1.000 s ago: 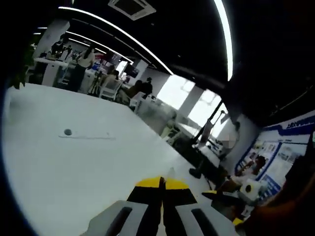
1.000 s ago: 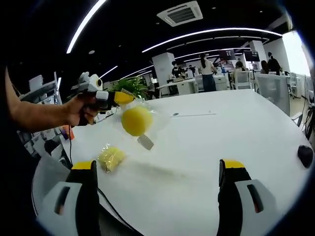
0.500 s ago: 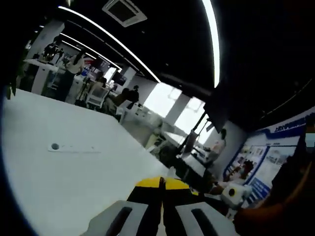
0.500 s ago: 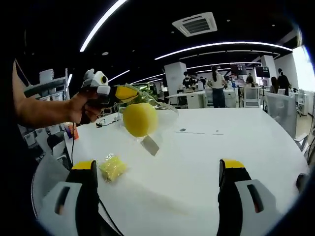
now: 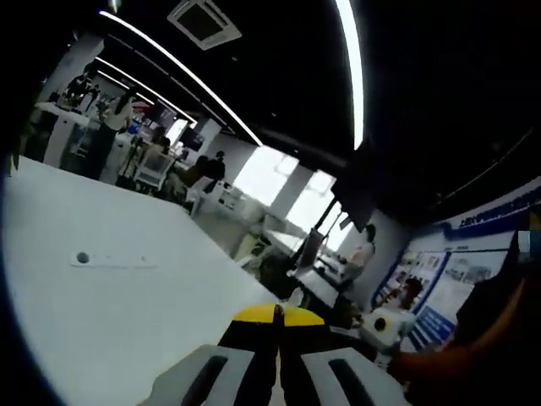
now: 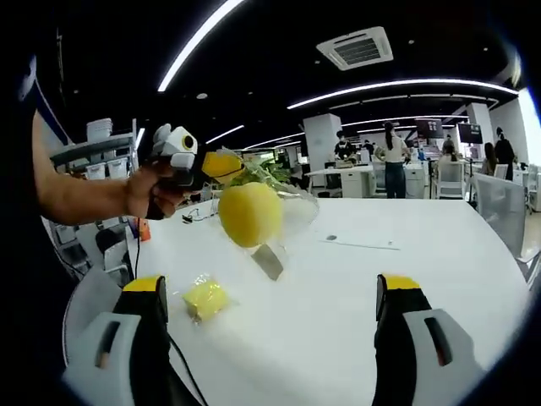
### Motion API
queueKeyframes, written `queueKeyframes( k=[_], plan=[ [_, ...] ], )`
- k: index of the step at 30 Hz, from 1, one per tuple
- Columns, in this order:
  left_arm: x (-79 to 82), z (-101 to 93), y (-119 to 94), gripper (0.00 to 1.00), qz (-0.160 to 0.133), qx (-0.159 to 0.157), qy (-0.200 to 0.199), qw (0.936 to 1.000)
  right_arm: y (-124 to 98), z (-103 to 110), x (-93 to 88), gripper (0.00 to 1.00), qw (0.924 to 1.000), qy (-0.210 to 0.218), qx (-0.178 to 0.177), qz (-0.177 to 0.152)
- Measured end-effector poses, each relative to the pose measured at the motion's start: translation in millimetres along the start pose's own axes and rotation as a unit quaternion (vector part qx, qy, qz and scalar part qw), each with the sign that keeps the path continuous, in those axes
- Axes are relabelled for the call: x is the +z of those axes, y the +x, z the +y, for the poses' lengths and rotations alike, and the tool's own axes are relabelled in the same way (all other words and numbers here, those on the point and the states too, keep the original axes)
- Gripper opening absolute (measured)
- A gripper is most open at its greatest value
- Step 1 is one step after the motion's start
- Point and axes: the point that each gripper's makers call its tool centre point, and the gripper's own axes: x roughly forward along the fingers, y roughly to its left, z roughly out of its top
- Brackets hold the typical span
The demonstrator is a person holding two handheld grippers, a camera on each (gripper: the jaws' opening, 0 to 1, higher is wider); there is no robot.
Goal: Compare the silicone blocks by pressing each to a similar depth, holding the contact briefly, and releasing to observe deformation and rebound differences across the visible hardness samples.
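A round yellow silicone block in a clear plastic bag (image 6: 251,213) hangs above the white bench (image 6: 406,279), clenched in the left tongs (image 6: 221,163); its dangling tag is unreadable. A second yellow bagged block (image 6: 205,298) lies on the bench beside the released right tongs (image 6: 275,315), whose jaws stand wide apart. In the left gripper view the left tongs (image 5: 277,317) are pressed together, the bag hidden.

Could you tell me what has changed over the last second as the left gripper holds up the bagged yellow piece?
The left gripper has lifted the clear bag with the round yellow block higher above the white table; both cameras shifted too. It stays shut on the bag. The small yellow bagged block remains on the table, and the right gripper stays open.
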Motion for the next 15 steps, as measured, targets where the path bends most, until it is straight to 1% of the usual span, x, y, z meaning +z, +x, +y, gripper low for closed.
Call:
queueKeyframes(
  k=[1,2,6,8,9,10,11,14,15],
  plan=[
    [1.0,-1.9,-0.5,0.0,-0.001,-0.002,0.002,1.0,1.3,2.9,3.4,0.96,0.9999,0.004,0.006,-0.009],
    [1.7,-4.1,-0.6,0.0,-0.001,-0.004,0.003,1.0,3.2,8.8,8.0,0.96,0.9995,0.012,0.021,-0.021],
    [1.5,-15.5,0.1,0.0,-0.002,-0.019,0.008,0.9998,11.0,20.2,13.0,0.96,0.9977,0.018,0.06,-0.026],
    [0.0,-18.5,0.9,0.0,-0.001,-0.025,0.006,0.9997,14.1,19.5,16.0,0.96,0.9967,0.028,0.068,-0.035],
    [-1.0,-19.9,1.2,0.0,-0.001,-0.028,0.006,0.9996,15.2,18.1,16.5,0.96,0.9967,0.027,0.068,-0.036],
    [-2.4,-22.7,1.4,0.0,0.001,-0.032,0.006,0.9995,17.1,17.2,19.4,0.96,0.996,0.025,0.072,-0.046],
    [-3.3,-24.7,1.3,0.0,0.001,-0.036,0.004,0.9993,18.7,16.5,19.7,0.96,0.9958,0.027,0.074,-0.046],
    [-6.7,-29.1,1.0,0.0,0.001,-0.047,-0.009,0.9988,25.0,16.1,24.6,0.91,0.9945,0.024,0.087,-0.053],
    [-8.3,-30.5,0.6,0.0,0.002,-0.05,-0.009,0.9987,27.7,17.3,28.9,0.9,0.9934,0.022,0.095,-0.06]
  ],
)
